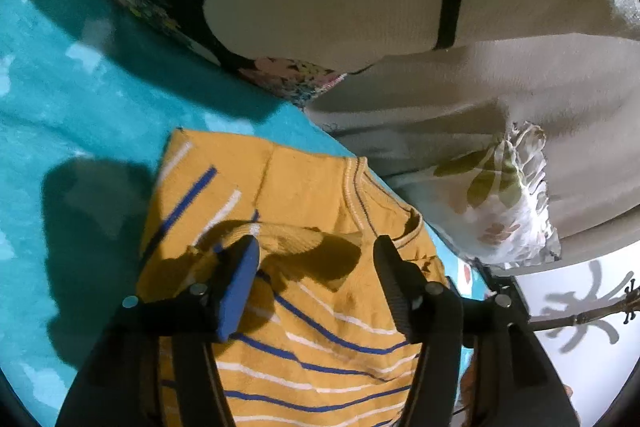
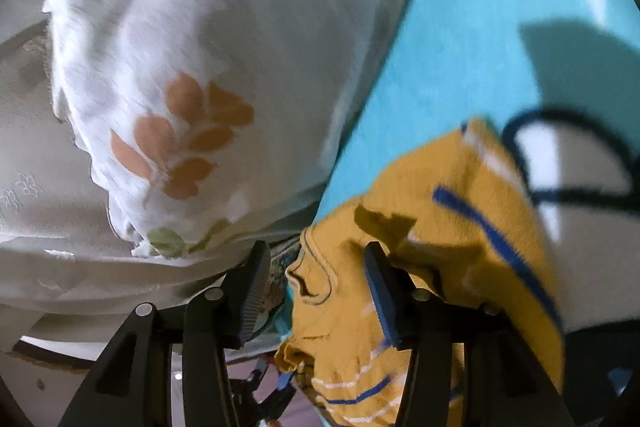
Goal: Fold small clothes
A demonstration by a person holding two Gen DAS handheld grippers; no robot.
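The mustard striped shirt (image 1: pixel 304 195) lies folded on the turquoise cloth (image 1: pixel 80 99), filling the lower centre of the left wrist view; the left gripper (image 1: pixel 316 259) stands spread above it, pads clear of the fabric; the right gripper (image 2: pixel 316 267) is likewise spread over the shirt's collar edge, pinching nothing; a white leaf-print garment (image 2: pixel 192 67) fills the upper left of the right wrist view.

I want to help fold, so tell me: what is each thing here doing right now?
Yellow striped shirt: folded over, lying on the cloth, not gripped.
Turquoise cloth: spread flat under the shirt.
White leaf-print garment: bunched up beside the shirt, unfolded.
Left gripper: jaws open, over the shirt.
Right gripper: jaws open at the shirt's collar.
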